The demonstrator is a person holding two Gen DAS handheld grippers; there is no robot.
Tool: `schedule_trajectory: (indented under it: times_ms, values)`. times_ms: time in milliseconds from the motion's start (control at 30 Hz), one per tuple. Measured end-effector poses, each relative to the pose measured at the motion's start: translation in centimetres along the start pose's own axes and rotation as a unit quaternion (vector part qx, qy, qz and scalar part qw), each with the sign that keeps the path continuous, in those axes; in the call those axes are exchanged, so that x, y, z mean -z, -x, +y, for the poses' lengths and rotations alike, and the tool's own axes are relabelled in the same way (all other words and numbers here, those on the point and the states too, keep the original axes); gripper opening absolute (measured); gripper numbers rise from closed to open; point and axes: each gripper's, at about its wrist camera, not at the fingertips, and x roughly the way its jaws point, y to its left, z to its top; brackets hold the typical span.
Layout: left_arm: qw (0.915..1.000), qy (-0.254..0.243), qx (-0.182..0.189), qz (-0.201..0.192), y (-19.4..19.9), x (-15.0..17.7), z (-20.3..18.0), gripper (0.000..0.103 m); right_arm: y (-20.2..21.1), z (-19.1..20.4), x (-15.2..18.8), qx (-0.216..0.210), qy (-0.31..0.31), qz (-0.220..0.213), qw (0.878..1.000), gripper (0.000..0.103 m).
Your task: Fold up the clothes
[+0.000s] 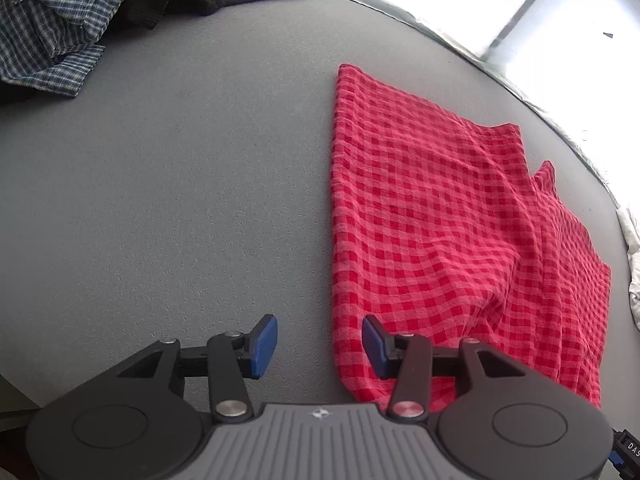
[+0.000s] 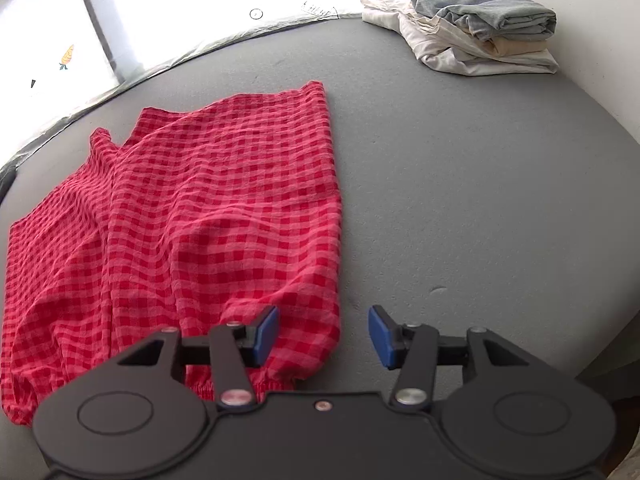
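A: On the grey table [image 1: 180,180], in the middle, lies the red garment [image 1: 432,220], folded once along its length by the look of it. The plaid shirt [image 1: 52,28] is heaped well apart at the far left; the folded stack [image 2: 484,36] sits at the far right corner.

B: And the grippers?

A: Both empty, jaws apart. The left gripper [image 1: 319,346] hovers over the garment's near left edge, one pad above cloth, the other above bare table. The right gripper [image 2: 323,334] does the same at the near right edge, just past the gathered hem [image 2: 276,382].

B: How will it handle?

A: I'd judge it light, thin and limp. It wrinkles freely, so it will sag and drag rather than hold shape. Not slippery, not fragile.

B: Where to take hold?

A: At the two near corners, I think, pinching both layers through the elastic hem, where the cloth is thickest.

B: Which way does it run?

A: Its long axis goes from the grippers away toward the bright window [image 2: 224,4], hem nearest, the split far end pointing at the table's far rim.
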Motion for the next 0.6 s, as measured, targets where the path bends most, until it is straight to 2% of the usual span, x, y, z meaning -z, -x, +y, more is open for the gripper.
schedule_trajectory:
  times_ms: [167, 433, 600]
  values:
    - [0.9994, 0.024, -0.009, -0.022, -0.2, -1.7, 0.6, 0.051, -0.2, 0.1, -2.5, 0.023, -0.008, -0.040, 0.999, 0.063]
    - [0.9986, 0.029, -0.021, -0.038, -2.9, -5.6, 0.1, 0.051, -4.1, 1.8, -7.1, -0.009, -0.009, -0.045, 0.999, 0.063]
    - [0.9983, 0.018, -0.024, -0.049, -5.9, -9.5, -1.0, 0.051, -8.6, 2.6, -12.0, -0.002, -0.007, -0.052, 0.999, 0.063]
